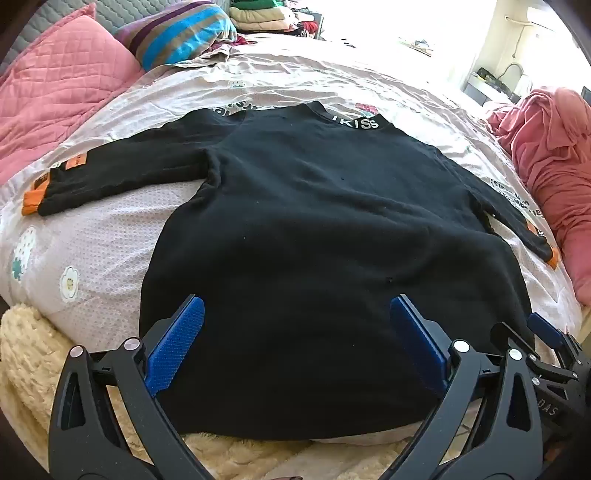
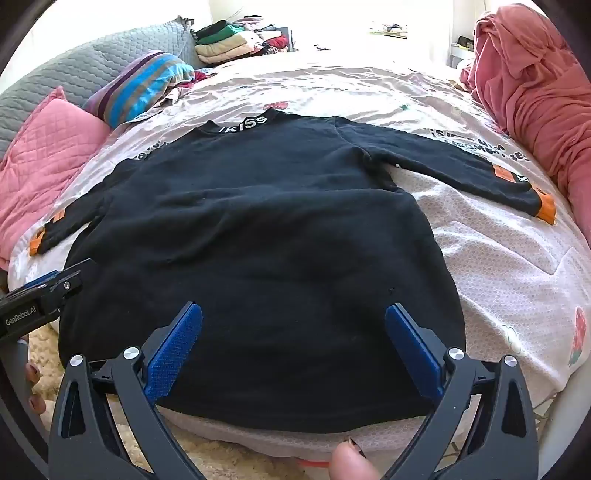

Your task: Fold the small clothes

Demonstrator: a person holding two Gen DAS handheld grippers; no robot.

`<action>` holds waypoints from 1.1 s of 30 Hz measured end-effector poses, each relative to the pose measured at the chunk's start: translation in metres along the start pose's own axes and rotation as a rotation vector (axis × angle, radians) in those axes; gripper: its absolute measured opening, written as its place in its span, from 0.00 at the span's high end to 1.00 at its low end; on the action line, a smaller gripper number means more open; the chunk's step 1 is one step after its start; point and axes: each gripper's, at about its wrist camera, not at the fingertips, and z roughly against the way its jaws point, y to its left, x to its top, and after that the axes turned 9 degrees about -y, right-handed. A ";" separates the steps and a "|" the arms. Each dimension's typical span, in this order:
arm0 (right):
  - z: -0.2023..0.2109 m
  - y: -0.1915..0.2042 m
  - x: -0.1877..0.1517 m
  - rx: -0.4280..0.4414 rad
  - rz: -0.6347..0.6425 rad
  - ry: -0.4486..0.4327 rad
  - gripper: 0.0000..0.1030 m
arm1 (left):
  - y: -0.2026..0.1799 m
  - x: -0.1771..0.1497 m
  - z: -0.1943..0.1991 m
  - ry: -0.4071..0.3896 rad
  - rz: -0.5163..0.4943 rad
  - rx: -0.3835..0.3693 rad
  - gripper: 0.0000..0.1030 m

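A black long-sleeved sweater [image 1: 314, 229] lies flat on the bed, collar far from me, hem near me, both sleeves spread out with orange cuffs [image 1: 31, 201]. It also shows in the right wrist view [image 2: 258, 229]. My left gripper [image 1: 295, 314] is open, empty, and hovers over the hem's left part. My right gripper [image 2: 293, 321] is open, empty, and hovers over the hem's right part. The right gripper's body shows at the lower right of the left wrist view [image 1: 546, 354]. The left gripper's body shows at the left of the right wrist view [image 2: 40, 295].
The bed has a pale patterned sheet [image 1: 110, 236]. Pink quilted pillow [image 1: 55, 85] and a striped pillow [image 1: 181, 33] at the far left, a pink blanket heap [image 1: 546, 155] on the right, stacked clothes [image 2: 229, 40] at the back, a cream fluffy blanket [image 1: 26, 350] at the near edge.
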 end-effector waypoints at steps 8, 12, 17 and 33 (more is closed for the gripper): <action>0.005 0.003 0.002 -0.004 0.021 -0.007 0.04 | 0.004 0.002 -0.003 -0.005 0.002 -0.004 0.08; 0.006 0.006 0.002 0.003 0.028 -0.014 0.04 | 0.001 0.005 -0.001 -0.011 -0.005 0.005 0.08; 0.007 0.007 0.002 0.003 0.036 -0.017 0.04 | 0.000 0.002 0.000 -0.016 -0.006 0.003 0.08; 0.009 0.011 0.002 0.005 0.053 -0.030 0.04 | 0.003 0.004 0.004 -0.023 -0.004 0.001 0.08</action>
